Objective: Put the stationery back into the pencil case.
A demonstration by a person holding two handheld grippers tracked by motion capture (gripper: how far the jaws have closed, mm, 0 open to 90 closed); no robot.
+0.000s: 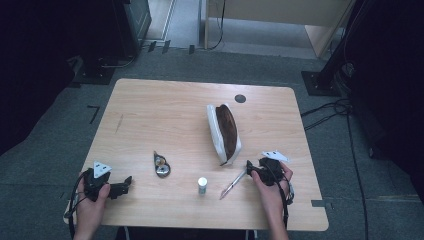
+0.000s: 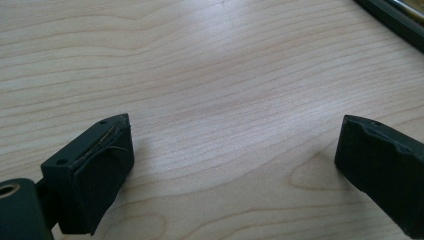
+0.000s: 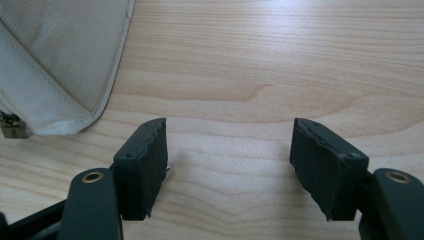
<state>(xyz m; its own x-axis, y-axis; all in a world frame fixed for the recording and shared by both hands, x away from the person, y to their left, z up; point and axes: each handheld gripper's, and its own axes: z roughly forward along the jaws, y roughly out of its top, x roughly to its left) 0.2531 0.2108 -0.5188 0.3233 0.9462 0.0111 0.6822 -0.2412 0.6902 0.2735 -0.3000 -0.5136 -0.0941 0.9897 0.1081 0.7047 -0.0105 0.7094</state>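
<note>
Pouch (image 3: 55, 65) zip end beside R hand-held gripper (image 3: 227, 165)

Pouch (image 1: 224, 133) white outside, brown inside; table (image 1: 165, 110) light woodgrain.

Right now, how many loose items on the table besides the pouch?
3: a tape dispenser left of centre, a small white bottle near the front edge, a pen by the right gripper. The open pouch may hide more.
</note>
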